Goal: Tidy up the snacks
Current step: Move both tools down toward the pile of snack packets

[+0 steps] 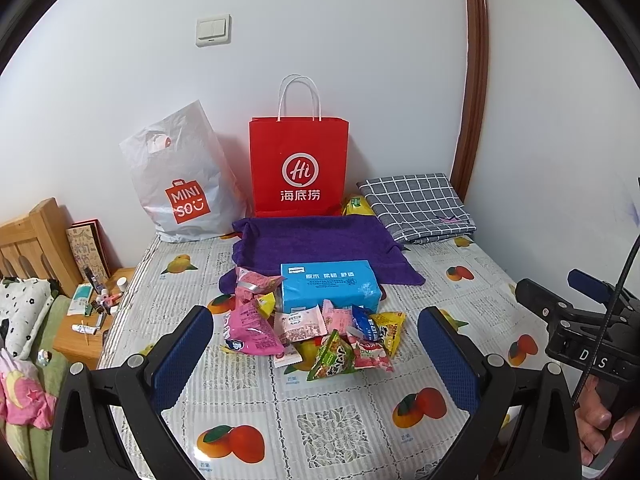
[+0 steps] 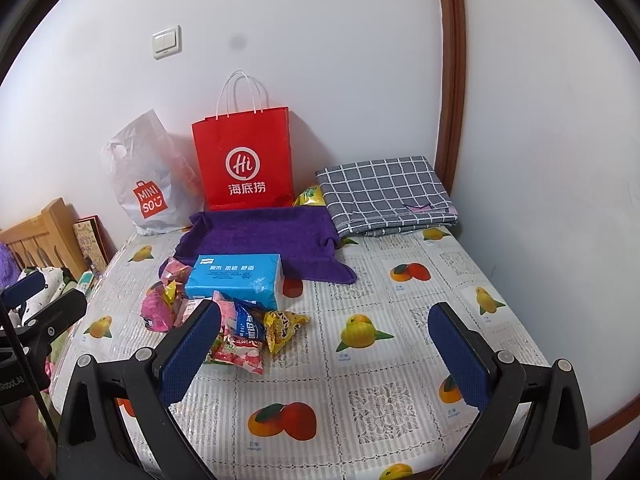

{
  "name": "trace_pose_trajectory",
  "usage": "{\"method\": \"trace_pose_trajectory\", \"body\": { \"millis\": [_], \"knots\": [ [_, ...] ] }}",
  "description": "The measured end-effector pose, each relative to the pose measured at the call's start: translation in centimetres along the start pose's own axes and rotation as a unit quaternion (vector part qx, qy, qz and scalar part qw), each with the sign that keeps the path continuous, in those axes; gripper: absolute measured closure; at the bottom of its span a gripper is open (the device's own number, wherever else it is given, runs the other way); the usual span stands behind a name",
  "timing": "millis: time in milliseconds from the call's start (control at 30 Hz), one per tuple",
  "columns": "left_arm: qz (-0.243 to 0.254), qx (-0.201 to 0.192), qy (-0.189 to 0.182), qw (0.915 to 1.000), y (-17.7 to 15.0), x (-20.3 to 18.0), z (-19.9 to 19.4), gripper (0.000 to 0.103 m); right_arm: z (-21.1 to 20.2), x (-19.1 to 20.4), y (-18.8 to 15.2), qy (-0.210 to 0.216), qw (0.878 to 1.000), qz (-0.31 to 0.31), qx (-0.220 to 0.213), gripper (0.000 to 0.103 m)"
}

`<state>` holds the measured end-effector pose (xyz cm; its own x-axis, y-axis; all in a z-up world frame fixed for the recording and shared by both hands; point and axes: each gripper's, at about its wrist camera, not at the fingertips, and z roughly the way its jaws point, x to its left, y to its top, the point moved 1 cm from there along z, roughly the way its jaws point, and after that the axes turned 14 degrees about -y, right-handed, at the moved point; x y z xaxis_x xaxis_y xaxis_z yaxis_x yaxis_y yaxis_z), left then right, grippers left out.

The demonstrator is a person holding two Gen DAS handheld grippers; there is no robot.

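Observation:
Several small snack packets (image 1: 316,332) lie in a loose pile on the fruit-print tablecloth (image 1: 320,420), in front of a blue tissue pack (image 1: 330,286). The pile also shows in the right wrist view (image 2: 236,328), left of centre. A purple towel (image 1: 316,242) lies behind the tissue pack. A red paper bag (image 1: 298,168) and a white MINISO plastic bag (image 1: 180,184) stand against the wall. My left gripper (image 1: 316,352) is open and empty, just short of the pile. My right gripper (image 2: 324,344) is open and empty, over bare cloth to the right of the pile.
A folded grey checked cloth (image 1: 418,206) lies at the back right, with a yellow packet (image 1: 354,204) beside it. A wooden nightstand (image 1: 92,320) with small bottles and a bed stand left of the table. The wall is close on the right.

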<state>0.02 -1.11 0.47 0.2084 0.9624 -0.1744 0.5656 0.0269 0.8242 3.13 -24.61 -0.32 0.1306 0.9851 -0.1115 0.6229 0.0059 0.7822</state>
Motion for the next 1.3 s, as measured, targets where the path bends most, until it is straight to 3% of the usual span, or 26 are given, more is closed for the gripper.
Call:
{"method": "trace_pose_trajectory", "body": {
  "millis": [600, 867, 1300],
  "knots": [
    [0.013, 0.012, -0.004, 0.9998, -0.5, 1.3, 3.2, 0.0, 3.1, 2.2, 0.2, 0.011, 1.0, -0.012, 0.02, 0.001],
    [-0.017, 0.054, -0.001, 0.9984, -2.0, 5.4, 7.4, 0.0, 9.2, 4.5, -2.7, 0.002, 0.997, -0.03, 0.076, 0.001],
    [-0.069, 0.113, 0.008, 0.9912, -4.7, 12.8, 13.7, 0.002, 16.1, 8.3, -6.6, 0.043, 0.987, -0.035, 0.151, 0.006]
  ]
}}
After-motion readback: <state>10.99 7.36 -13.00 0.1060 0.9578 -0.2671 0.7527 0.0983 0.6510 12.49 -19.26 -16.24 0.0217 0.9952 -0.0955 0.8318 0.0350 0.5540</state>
